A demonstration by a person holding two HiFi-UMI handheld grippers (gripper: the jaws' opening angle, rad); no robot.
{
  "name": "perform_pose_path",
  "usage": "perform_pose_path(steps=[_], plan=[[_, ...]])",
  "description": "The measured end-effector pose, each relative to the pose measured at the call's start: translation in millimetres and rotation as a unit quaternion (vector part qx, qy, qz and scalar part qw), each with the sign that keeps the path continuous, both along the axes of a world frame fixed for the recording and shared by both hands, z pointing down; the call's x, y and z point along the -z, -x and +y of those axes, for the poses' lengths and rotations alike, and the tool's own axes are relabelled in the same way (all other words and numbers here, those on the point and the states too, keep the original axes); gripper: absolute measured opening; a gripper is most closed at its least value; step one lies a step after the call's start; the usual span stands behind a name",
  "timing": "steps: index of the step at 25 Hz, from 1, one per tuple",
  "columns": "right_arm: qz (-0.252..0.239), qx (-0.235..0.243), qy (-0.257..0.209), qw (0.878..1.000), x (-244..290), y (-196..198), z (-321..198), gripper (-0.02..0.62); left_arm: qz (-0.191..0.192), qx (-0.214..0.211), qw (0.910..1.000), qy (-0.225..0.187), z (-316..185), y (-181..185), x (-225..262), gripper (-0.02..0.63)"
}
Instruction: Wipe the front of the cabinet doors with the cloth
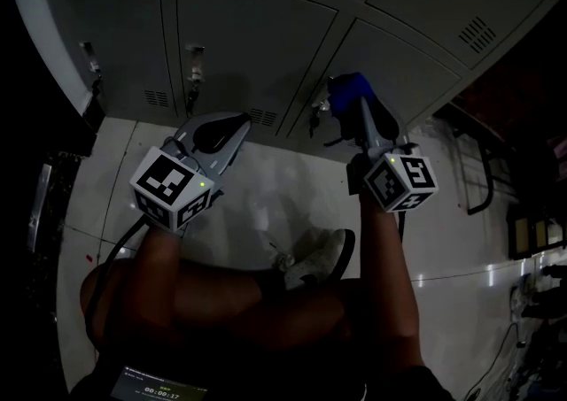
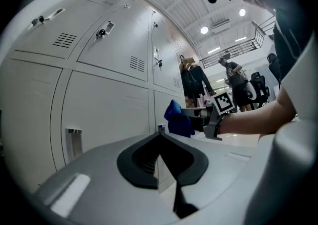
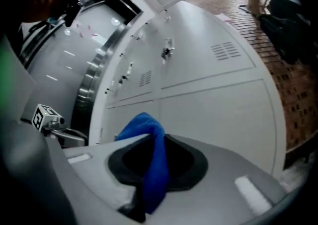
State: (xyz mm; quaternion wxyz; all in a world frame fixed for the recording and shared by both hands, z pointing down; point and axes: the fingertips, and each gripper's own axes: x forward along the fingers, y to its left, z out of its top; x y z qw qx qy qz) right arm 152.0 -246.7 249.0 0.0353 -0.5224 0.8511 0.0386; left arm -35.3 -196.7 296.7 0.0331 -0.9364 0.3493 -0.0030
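Observation:
Grey metal cabinet doors fill the top of the head view and stand close ahead in both gripper views. My right gripper is shut on a blue cloth, which is at a lower door beside its latch. The cloth hangs down between the jaws and bunches above their tips. My left gripper points at the lower doors, a little away from them and left of the cloth. Its jaws meet at the tip with nothing in them. The cloth shows just beyond.
Small latches stick out from the doors. Below lie a glossy white floor and my shoe. Dark equipment and cables crowd the right side. Several people stand farther along the lockers. A brick wall is on the right.

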Motion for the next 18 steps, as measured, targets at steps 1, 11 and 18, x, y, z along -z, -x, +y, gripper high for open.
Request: perform_pose_path(steps=[1, 11, 18], plan=[[0.01, 0.024, -0.009, 1.0, 10.0, 15.7, 6.1, 0.06, 0.004, 0.0, 1.0, -0.001, 0.4, 1.0, 3.4, 0.006], [0.032, 0.11, 0.009, 0.993, -4.1, 75.5, 60.9, 0.06, 0.029, -0.021, 0.9993, -0.009, 8.3, -5.5, 18.8, 0.006], [0.021, 0.143, 0.013, 0.989, -29.9, 86.4, 68.8, 0.06, 0.026, -0.036, 0.9988, -0.021, 16.1, -16.6, 12.9, 0.006]])
